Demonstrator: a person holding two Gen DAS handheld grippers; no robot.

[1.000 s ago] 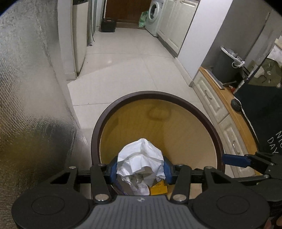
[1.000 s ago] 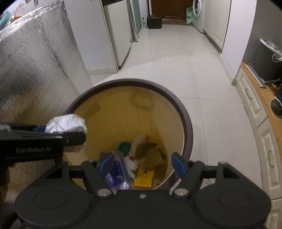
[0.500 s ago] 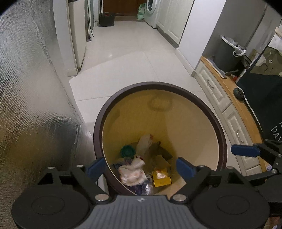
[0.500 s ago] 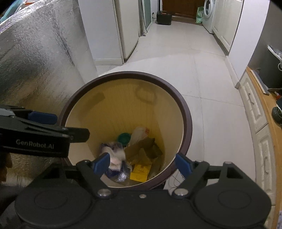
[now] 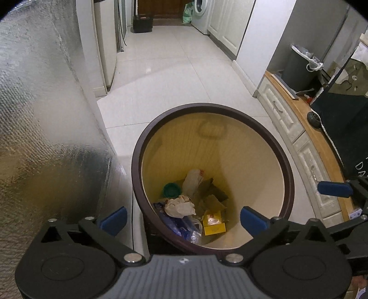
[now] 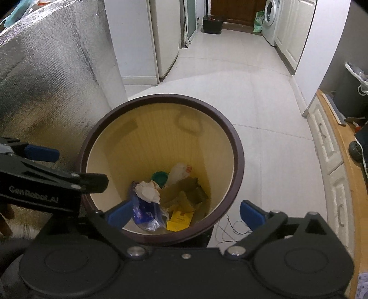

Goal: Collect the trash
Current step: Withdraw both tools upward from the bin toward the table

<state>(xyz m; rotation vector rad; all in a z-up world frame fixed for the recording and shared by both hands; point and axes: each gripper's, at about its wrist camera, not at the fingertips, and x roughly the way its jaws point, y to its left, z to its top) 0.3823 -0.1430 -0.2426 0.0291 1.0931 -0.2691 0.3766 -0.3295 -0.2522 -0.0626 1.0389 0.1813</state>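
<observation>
- Silver foil-faced panel: fills the left of both views; crinkled, reflective surface, standing just beside the bin.
- White tiled floor: runs back to a washing machine and a dark wooden door.
- Low white drawer unit with wooden worktop: along the right edge. The left wrist view alone shows a dark sheet with white lettering on it; the right wrist view alone shows thin wires lying on the floor beside the bin.
- Round trash bin: dark brown rim, pale yellow inner wall, standing on the floor below both tools.
- Left hand-held gripper: jaws opening, spread wide, nothing between the blue pads; poised over the near rim of the bin. Seen side-on in the right wrist view, with "GenRobot.AI" lettering.
- Right hand-held gripper: jaws opening, spread wide, nothing between them; above the bin's near rim.
- Crumpled white paper: lying at the bottom of the bin, on top of a blue-printed plastic wrapper.
- Other trash in the bin: brown cardboard pieces, yellow box, green lid.
</observation>
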